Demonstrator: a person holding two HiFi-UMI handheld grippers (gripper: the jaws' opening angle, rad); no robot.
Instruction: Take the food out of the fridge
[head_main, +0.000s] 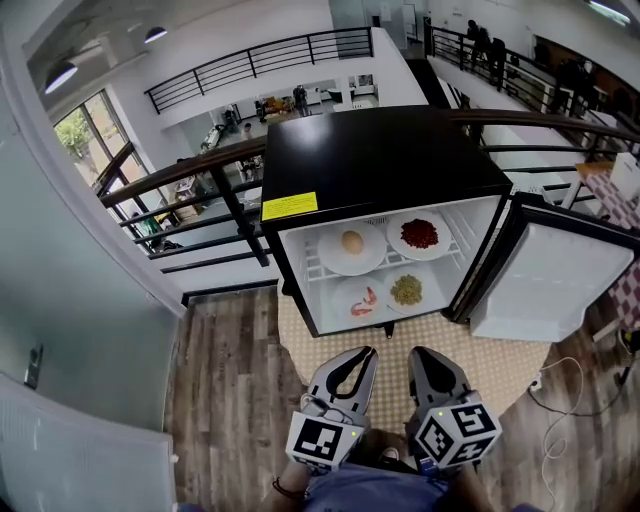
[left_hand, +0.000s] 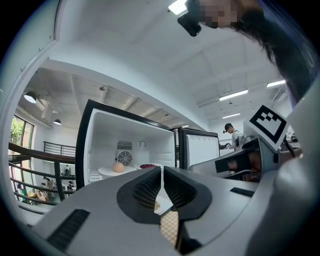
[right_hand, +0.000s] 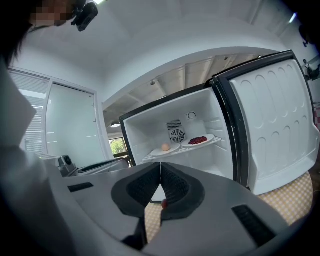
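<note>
Ok, both tools idle: left gripper and right gripper each have jaws pressed together with nothing between them. The open fridge sits straight ahead of both, well apart from the tips, with its door swung out on the right gripper's outer side. Four white plates inside:
- Upper shelf: plate with a round pale item ahead of the left gripper, plate of red food ahead of the right.
- Lower shelf: plate with what looks like shrimp, plate of greenish bits.

None are out yet.

My read: the plates are rigid, smooth and fairly light, and likely slippery at the rim. The food lies loose, and the round item could roll. Jaws must open first, then pinch the near rim, bite deep, keep the plate level and draw it straight out. A shallow rim grip risks the far edge sagging
</note>
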